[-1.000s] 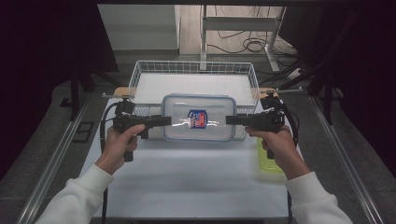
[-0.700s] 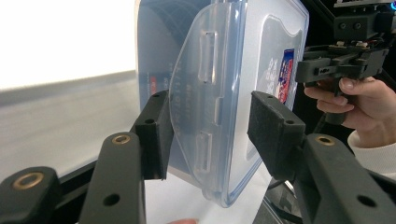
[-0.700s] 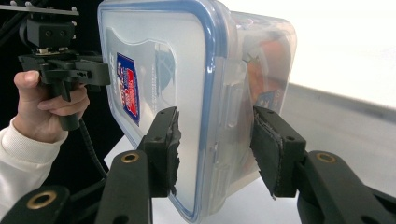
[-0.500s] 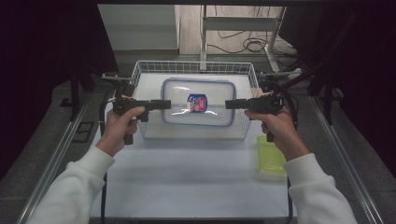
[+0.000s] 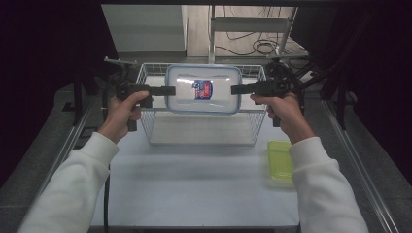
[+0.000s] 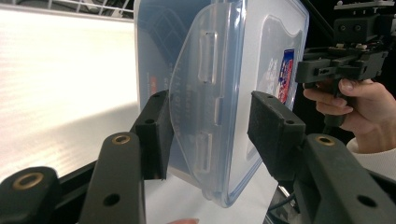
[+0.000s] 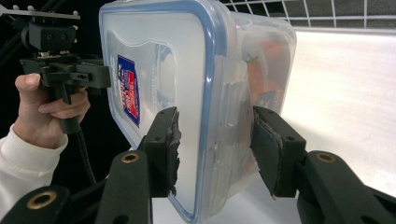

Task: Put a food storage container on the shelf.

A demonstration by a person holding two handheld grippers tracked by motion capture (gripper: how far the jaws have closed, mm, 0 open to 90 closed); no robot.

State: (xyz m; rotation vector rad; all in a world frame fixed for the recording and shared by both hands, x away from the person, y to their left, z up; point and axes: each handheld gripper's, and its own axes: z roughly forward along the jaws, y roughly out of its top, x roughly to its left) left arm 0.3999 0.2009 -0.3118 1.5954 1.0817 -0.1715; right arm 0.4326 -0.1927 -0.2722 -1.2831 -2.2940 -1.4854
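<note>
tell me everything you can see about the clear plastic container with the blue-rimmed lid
The clear plastic container is a rectangular, round-cornered food box with a blue-edged lid and a red-and-blue sticker on top. Side latch flaps show in the gripper views. It is held level in the air above the wire basket, lid up, the left tongs astride one short end and the right tongs astride the other. Something orange shows faintly inside.

We see a clear, blue-rimmed container (image 5: 203, 89) with a red-and-blue label (image 5: 201, 89), a white wire basket (image 5: 252, 127) and a yellow-green lid (image 5: 280, 159).
</note>
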